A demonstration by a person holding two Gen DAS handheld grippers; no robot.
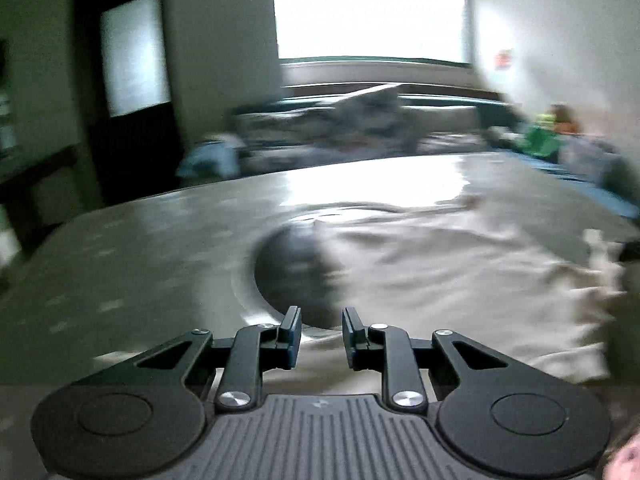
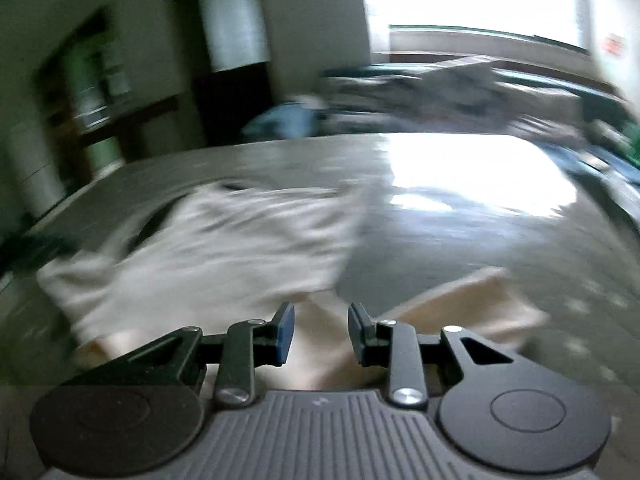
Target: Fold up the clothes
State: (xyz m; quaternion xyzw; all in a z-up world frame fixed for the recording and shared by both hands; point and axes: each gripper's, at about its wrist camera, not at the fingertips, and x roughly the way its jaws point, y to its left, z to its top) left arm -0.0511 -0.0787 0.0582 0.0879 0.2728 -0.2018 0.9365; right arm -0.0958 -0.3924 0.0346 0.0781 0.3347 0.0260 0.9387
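both claws empty above a cream garment on the table

the table (image 1: 132, 248) fills both views, glossy, with window glare on its far half. a dark round inset (image 1: 292, 272) sits near its middle; what it is cannot be told through the blur.

the cream garment (image 1: 460, 280) lies crumpled on the table, right of the inset in the left wrist view and partly over it. in the right wrist view the cream garment (image 2: 224, 248) spreads left and far of the claw, with a flap reaching the near right.

the left gripper (image 1: 318, 338) has its jaws apart with nothing between them. the right gripper (image 2: 320, 334) also stands apart and empty, cloth lying beneath it.

risk, as a judgement: both views are smeared, so a grasp now may catch a single layer or miss the hem. the glossy top may let the cloth slide and undo a fold.
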